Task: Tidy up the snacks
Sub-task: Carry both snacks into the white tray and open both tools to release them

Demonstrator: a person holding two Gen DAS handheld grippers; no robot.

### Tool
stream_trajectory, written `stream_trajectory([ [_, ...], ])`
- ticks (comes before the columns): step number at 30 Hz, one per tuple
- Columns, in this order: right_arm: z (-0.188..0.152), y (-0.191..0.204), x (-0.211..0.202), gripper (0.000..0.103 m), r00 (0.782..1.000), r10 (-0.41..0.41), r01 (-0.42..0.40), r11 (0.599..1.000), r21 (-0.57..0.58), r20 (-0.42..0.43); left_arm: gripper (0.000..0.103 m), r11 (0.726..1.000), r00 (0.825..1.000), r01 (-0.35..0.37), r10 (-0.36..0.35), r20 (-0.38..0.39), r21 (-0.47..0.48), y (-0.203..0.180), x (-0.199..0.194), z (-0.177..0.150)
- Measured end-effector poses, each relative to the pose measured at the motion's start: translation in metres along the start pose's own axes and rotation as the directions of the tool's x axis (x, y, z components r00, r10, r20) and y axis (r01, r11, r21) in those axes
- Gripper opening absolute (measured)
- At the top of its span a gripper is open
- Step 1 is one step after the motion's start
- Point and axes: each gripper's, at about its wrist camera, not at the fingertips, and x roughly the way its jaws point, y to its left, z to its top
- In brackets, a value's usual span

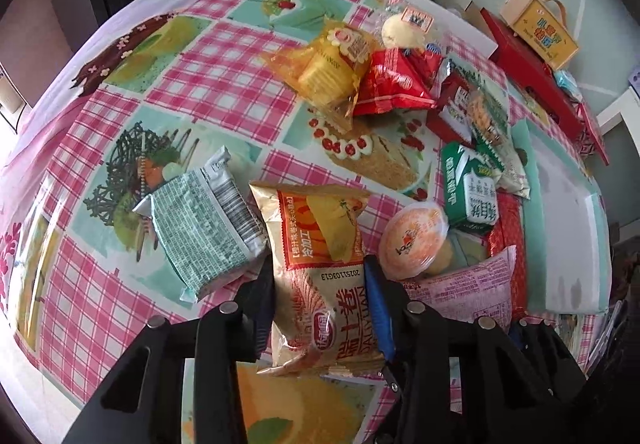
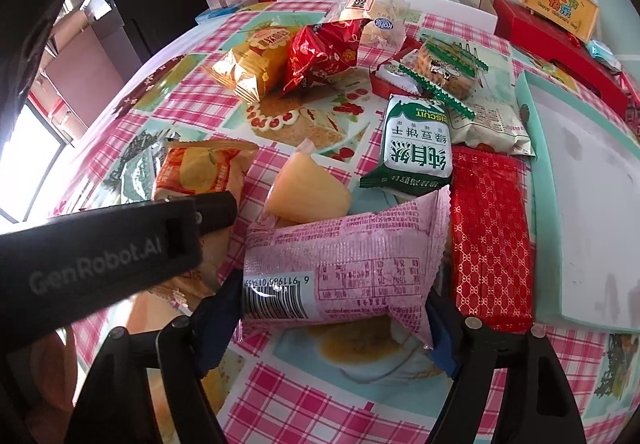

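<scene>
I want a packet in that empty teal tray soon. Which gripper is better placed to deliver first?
Right. The right gripper brackets the pink packet, nearer the teal tray; the left gripper clamps the gold packet farther away.

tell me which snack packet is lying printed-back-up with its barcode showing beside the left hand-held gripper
The pale green packet, just left of the left hand-held gripper. It shows only small print and a barcode, while the gold swiss roll packet in that gripper lies picture side up.
</scene>
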Motion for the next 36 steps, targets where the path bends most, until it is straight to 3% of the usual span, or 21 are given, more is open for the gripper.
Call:
stream_trajectory([
  [8, -0.002, -0.007, -0.02, 0.08, 0.999, 0.007, -0.008, 1.0, 0.025, 0.037, 0.04, 1.0, 0.998, 0.001, -0.001, 0.064, 0.001, 0.0, -0.02, 0.0],
  [15, 0.0, -0.017, -0.059, 0.08, 0.986, 0.013, -0.027, 0.996, 0.08, 0.167, 0.04, 1.0, 0.986, -0.006, 0.007, 0.164, -0.002, -0.002, -0.05, -0.001],
  [19, 0.007, -0.036, -0.072, 0.08, 0.973, -0.018, -0.015, 0.989, 0.144, 0.228, 0.04, 1.0, 0.983, 0.004, -0.004, 0.182, -0.003, -0.005, -0.054, -0.001],
  [27, 0.017, -0.101, -0.081, 0.08, 0.961, -0.139, 0.059, 0.949, 0.311, 0.24, 0.04, 0.997, 0.979, 0.034, -0.046, 0.199, 0.065, -0.041, -0.054, 0.002],
  [34, 0.014, -0.163, -0.096, 0.081, 0.924, -0.289, 0.159, 0.886, 0.437, 0.25, 0.04, 0.989, 0.979, 0.051, -0.077, 0.191, 0.14, -0.088, -0.053, 0.013],
  [36, 0.012, -0.183, -0.097, 0.081, 0.915, -0.331, 0.189, 0.857, 0.479, 0.23, 0.04, 0.983, 0.982, 0.077, -0.104, 0.157, 0.168, -0.105, -0.049, 0.017],
])
